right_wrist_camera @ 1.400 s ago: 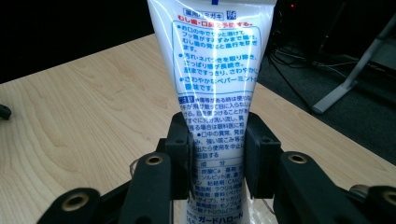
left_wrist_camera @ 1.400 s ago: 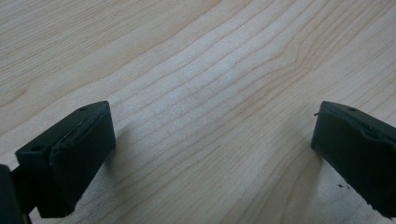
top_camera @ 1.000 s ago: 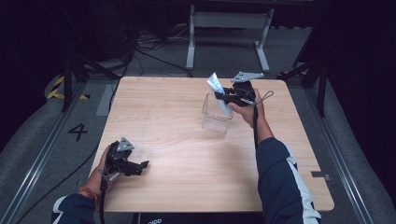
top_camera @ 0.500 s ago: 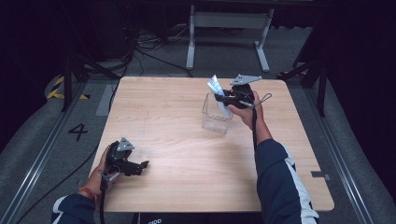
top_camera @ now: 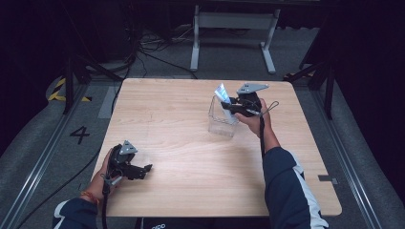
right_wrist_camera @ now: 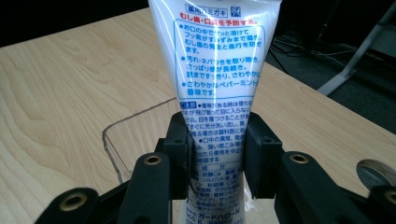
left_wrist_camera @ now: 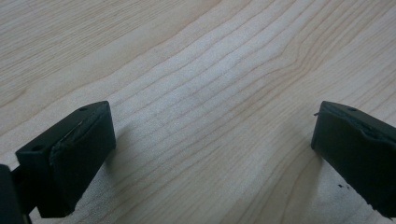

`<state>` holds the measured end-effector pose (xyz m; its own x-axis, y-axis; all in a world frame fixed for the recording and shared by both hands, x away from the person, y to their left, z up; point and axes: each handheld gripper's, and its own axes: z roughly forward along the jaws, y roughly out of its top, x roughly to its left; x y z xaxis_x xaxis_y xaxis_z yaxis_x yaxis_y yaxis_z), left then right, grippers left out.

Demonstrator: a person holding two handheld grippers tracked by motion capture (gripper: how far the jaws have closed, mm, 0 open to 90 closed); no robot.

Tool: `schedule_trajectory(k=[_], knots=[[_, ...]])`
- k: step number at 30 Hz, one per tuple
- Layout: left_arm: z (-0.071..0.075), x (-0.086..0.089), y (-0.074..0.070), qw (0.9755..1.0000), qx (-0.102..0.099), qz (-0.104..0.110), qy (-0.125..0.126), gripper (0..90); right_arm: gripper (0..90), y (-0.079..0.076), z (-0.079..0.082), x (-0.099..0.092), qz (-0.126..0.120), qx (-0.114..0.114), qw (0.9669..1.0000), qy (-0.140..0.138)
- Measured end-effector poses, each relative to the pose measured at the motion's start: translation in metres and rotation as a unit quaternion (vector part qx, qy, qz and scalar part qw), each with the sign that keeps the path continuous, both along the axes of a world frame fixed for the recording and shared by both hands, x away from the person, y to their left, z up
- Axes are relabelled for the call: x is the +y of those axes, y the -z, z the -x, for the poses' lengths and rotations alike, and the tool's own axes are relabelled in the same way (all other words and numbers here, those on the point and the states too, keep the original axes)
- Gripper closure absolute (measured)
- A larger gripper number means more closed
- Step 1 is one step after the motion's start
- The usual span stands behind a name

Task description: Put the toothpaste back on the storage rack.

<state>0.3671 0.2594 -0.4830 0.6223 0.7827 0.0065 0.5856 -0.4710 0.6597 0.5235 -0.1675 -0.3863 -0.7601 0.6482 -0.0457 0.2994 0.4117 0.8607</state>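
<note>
The toothpaste tube [right_wrist_camera: 214,79] is clamped by the right gripper [right_wrist_camera: 215,161] fingers above the clear box [top_camera: 222,119]; a tilted release risks a miss. The left gripper [left_wrist_camera: 210,149] fingers are spread wide, empty, over the bench [top_camera: 191,157].

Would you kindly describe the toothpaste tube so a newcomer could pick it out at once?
Start at the wooden table and find the clear plastic box toward its far right. Just above that box, the right gripper is shut on the toothpaste tube. It is white, with blue and red Japanese print.
</note>
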Motion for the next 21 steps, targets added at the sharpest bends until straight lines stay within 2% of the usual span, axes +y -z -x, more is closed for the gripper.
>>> schedule_trajectory(k=[14,21], knots=[[0.001,-0.001,0.0,1.0,0.0,0.003,-0.003,0.5,66.2,0.015,0.003,-0.001,0.03,0.016,0.9994,-0.004],[0.001,-0.001,0.0,1.0,0.0,0.003,-0.003,0.4,64.8,0.015,0.002,0.0,0.034,0.022,0.9992,0.0]])
